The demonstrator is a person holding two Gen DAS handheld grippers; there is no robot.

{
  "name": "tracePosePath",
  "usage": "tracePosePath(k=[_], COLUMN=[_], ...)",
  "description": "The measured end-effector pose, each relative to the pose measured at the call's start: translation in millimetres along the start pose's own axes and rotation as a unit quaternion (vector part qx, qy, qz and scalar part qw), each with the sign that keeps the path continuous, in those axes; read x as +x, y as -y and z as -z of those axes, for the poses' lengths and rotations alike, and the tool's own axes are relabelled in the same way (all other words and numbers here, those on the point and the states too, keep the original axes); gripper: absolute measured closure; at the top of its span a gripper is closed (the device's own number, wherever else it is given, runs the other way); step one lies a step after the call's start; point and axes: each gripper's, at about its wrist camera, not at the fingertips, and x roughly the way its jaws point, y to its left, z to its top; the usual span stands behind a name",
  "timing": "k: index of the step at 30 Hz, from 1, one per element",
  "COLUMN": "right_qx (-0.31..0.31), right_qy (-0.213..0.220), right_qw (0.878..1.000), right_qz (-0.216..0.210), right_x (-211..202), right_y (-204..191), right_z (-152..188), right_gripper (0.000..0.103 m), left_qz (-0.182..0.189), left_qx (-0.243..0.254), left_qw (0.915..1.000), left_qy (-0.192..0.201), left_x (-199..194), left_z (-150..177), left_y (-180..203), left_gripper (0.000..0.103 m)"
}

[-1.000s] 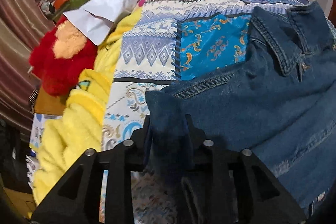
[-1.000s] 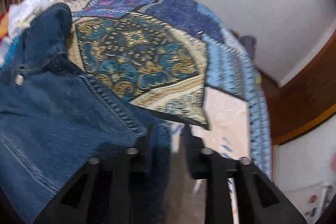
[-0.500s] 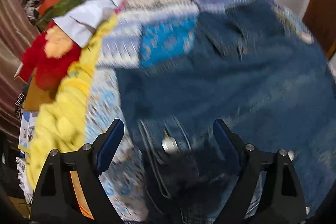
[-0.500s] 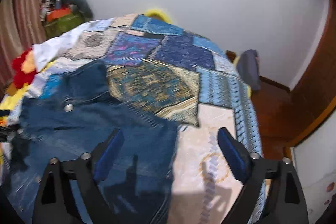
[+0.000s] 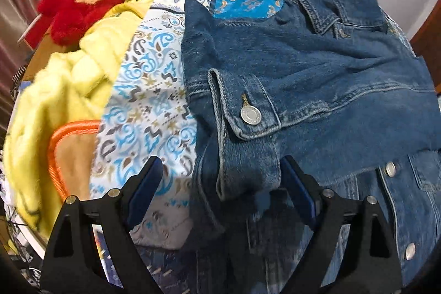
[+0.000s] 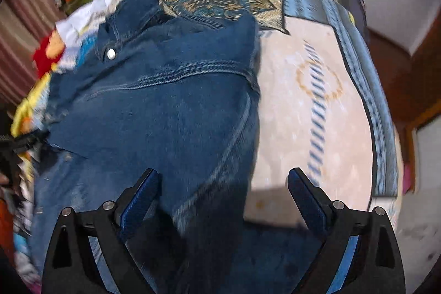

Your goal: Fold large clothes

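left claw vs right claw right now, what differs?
Left claw: denim jacket cuff lies between its open fingers, with a yellow blanket off to its side. Right claw: it straddles the jacket's edge, with denim by one finger and bare patchwork quilt by the other. Shared: both are open, gripping nothing, over the same jacket.

Bare bedspread (image 6: pixel 317 106) right of the denim jacket (image 6: pixel 165 106); left side crowded (yellow blanket (image 5: pixel 63 90), red plush toy (image 5: pixel 74 10)).
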Motion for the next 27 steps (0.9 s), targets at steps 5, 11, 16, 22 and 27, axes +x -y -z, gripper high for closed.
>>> tracePosePath(k=[5, 11, 16, 22, 27], right_qx=[0.020, 0.016, 0.003, 0.007, 0.015], right_qy=[0.024, 0.079, 0.115, 0.125, 0.111], right_qw=[0.999, 0.996, 0.993, 0.991, 0.993], right_qz=[-0.016, -0.027, -0.030, -0.040, -0.038], right_x=[-40, -96, -132, -146, -140], right_y=[5, -10, -26, -37, -43], right_z=[20, 39, 59, 93, 124], right_gripper=[0.009, 0.009, 0.009, 0.009, 0.009], left_qz=[-0.052, -0.040, -0.016, -0.001, 0.014], left_qx=[0.034, 0.055, 0.051, 0.033, 0.009], left_qw=[0.9977, 0.9935, 0.9909, 0.9917, 0.9967], left_qy=[0.029, 0.092, 0.123, 0.124, 0.080], left_x=[-35, -97, -137, -152, -132], left_z=[6, 17, 36, 70, 104], left_y=[5, 0, -4, -14, -25], left_gripper=[0.016, 0.016, 0.016, 0.016, 0.016])
